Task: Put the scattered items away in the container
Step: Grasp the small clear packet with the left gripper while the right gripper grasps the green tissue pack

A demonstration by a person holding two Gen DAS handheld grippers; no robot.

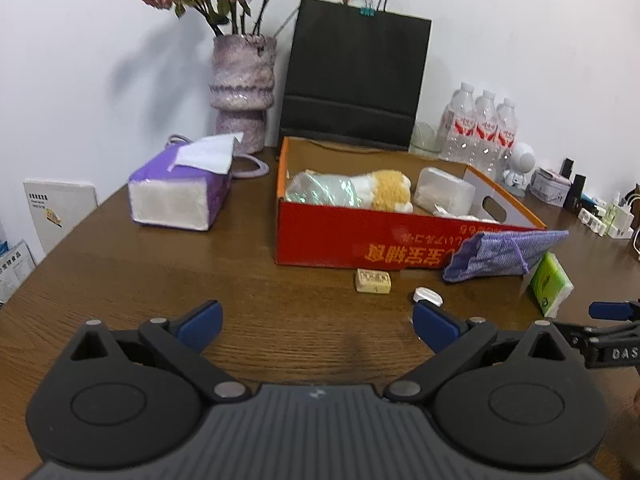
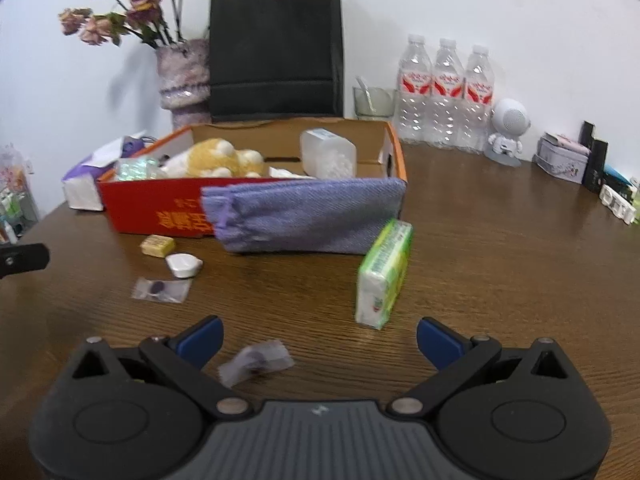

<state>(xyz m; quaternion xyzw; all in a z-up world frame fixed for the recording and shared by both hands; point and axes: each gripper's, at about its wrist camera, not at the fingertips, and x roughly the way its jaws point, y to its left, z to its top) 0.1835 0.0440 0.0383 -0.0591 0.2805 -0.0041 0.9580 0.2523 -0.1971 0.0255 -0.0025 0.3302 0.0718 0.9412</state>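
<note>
The red cardboard box (image 2: 160, 208) stands at twelve o'clock from both tools on the table (image 2: 500, 264); it is stiff-walled and open-topped, and already holds a plush toy (image 2: 216, 158), a clear plastic tub (image 2: 328, 154) and a shiny wrapped packet (image 2: 136, 169). Yellow Chinese characters run upside down along its near wall, too blurred to read with confidence.

Leaning against that wall is the purple cloth pouch (image 2: 308, 216), soft and limp; it would likely sag, so a pinch at its gathered left end or mid-top edge looks best.

At one o'clock of the right tool (image 2: 320, 340) stands the green tissue pack (image 2: 386, 272) on its long edge, light and squashy with slippery film; grip it across the narrow faces. Its print is not legible.

Nearer the box, at eleven o'clock, lie a small yellow block (image 2: 158, 245), firm and easy to pinch across its sides, with unreadable print, and a white cap-like piece (image 2: 183, 265), hard, smooth and likely to skid.

Two flat clear sachets, one (image 2: 162, 290) at eleven o'clock and one (image 2: 256, 362) just ahead of the right tool's left finger, are thin and flimsy; they would have to be taken by an edge.

The left tool (image 1: 318, 326) and the right tool both gape wide, holding nothing. "DAS" shows on the right tool's arm in the left view.
</note>
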